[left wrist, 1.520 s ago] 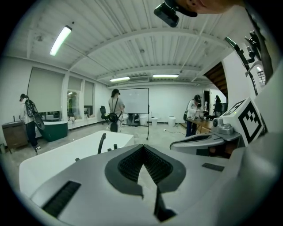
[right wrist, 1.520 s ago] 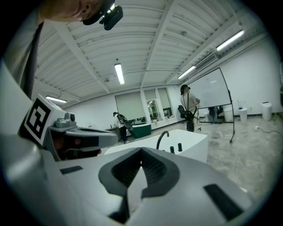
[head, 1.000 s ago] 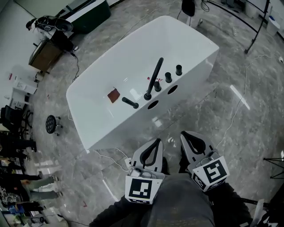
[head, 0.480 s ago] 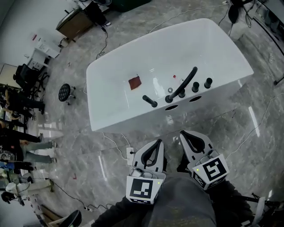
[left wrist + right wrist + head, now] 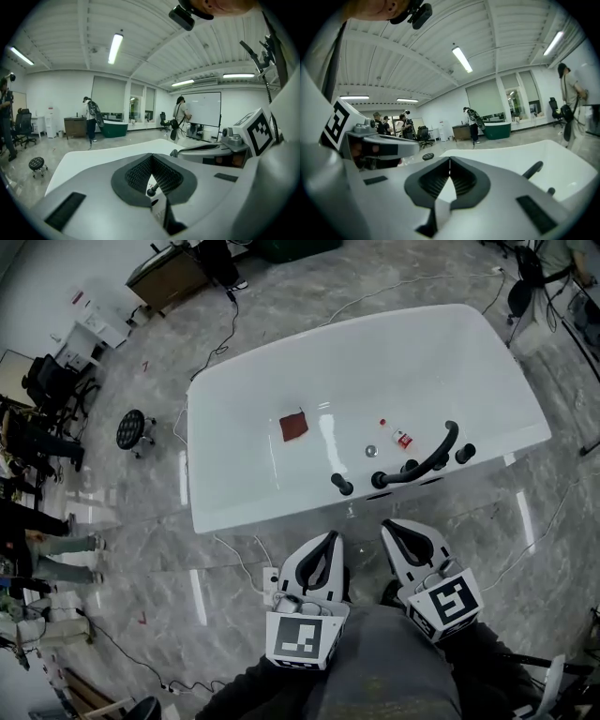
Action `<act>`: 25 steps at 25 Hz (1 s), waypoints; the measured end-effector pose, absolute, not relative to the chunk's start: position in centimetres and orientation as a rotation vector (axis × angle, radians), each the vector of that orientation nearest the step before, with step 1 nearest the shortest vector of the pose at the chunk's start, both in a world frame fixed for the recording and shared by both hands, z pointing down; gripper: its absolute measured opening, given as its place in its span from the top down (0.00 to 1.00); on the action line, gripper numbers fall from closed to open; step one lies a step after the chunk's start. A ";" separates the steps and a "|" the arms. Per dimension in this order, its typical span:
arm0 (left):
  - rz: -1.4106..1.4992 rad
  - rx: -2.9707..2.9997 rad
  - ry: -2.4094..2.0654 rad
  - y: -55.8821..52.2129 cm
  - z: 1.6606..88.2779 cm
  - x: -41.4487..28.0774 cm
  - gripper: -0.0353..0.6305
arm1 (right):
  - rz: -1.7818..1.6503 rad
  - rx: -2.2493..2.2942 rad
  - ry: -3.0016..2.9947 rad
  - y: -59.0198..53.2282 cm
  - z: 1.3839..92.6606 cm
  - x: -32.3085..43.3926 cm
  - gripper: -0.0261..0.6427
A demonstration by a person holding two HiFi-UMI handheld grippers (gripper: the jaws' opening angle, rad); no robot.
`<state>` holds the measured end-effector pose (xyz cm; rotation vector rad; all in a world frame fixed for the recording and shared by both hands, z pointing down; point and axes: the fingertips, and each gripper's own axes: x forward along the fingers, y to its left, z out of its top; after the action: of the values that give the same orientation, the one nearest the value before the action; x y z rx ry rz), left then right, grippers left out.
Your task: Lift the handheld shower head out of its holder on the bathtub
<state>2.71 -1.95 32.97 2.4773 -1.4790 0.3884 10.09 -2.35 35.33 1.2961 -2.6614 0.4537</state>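
Note:
The white bathtub (image 5: pixel 234 493) lies across the head view, with its black fittings on the near rim. The handheld shower head (image 5: pixel 341 485) is a short black stick slanting out of its holder. Right of it are the long curved black spout (image 5: pixel 422 463) and a black knob (image 5: pixel 466 454). My left gripper (image 5: pixel 331 542) and right gripper (image 5: pixel 391 529) hang side by side just short of the rim, both shut and empty. In the left gripper view the shower head (image 5: pixel 152 189) shows through the gap under the shut tips (image 5: pixel 151 157). The right gripper view has the spout (image 5: pixel 533 169) right of its shut tips (image 5: pixel 450 162).
In the tub lie a red-brown cloth (image 5: pixel 294 426), a small bottle (image 5: pixel 401 439) and the drain (image 5: pixel 370 452). Cables and a power strip (image 5: pixel 271 578) run over the grey floor by the tub. A black stool (image 5: pixel 131 427), office chairs and people are at the left.
The tub has come nearer and turned to lie broadside in the head view. Both grippers moved together towards its near rim, still shut and side by side.

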 end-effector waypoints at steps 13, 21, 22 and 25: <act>0.387 2.473 -1.326 -11.9 34.2 -6.3 0.94 | 0.307 1.356 -2.551 -8.9 37.1 2.4 0.95; 0.428 2.446 -1.252 -14.0 36.1 -6.5 0.94 | 0.344 1.402 -2.496 -11.2 38.8 1.9 0.95; 0.436 2.439 -1.259 -14.2 36.3 -6.6 0.94 | 0.352 1.404 -2.493 -11.5 39.1 2.0 0.94; 0.446 2.415 -1.291 -14.9 36.5 -7.1 0.94 | 0.347 1.417 -2.484 -12.6 39.4 2.2 0.87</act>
<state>-7.08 -14.91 36.47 2.4150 -1.2908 0.4461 2.23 -12.59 39.44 1.4167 -2.4839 0.3468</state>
